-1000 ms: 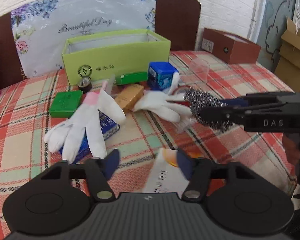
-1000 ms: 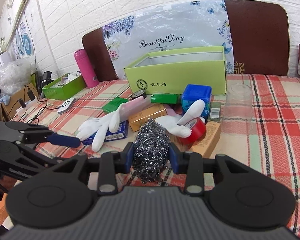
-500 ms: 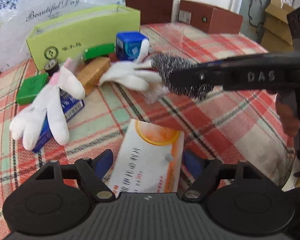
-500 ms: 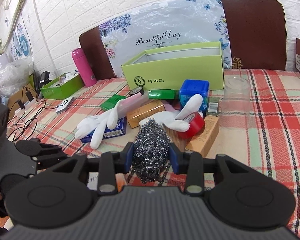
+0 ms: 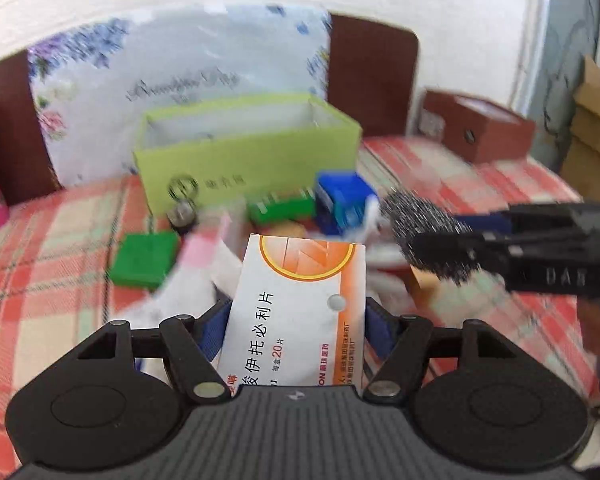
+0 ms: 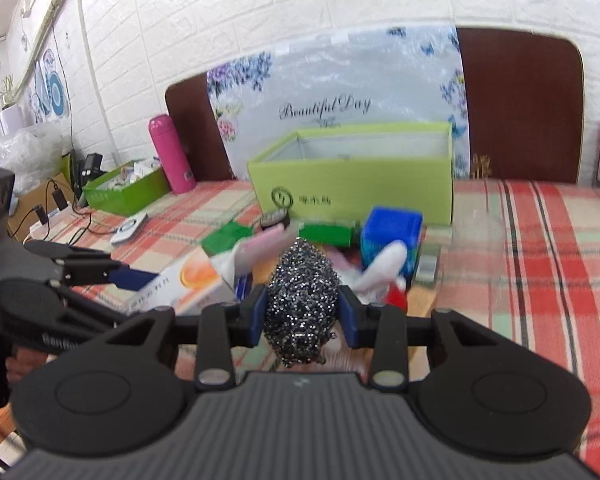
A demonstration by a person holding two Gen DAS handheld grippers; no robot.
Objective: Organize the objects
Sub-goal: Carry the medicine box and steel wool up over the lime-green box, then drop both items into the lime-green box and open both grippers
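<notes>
The left tool (image 5: 296,328) is clamped on a white and orange medicine box (image 5: 296,312), which fills the lower centre of its view, raised clear of the checked tabletop (image 5: 60,280). The right tool (image 6: 302,316) grips a steel wool scourer (image 6: 302,292) at the centre of its frame. Both loads point toward the open green box (image 6: 352,188) in the upper middle, probably the container meant to receive them. Loose clutter, including a blue box (image 6: 392,228), lies in front of it.

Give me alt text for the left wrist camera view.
The left gripper grips a white and orange medicine box above a plaid tablecloth. At right, the right gripper holds a steel wool scrubber, with an open lime green box behind.
</notes>
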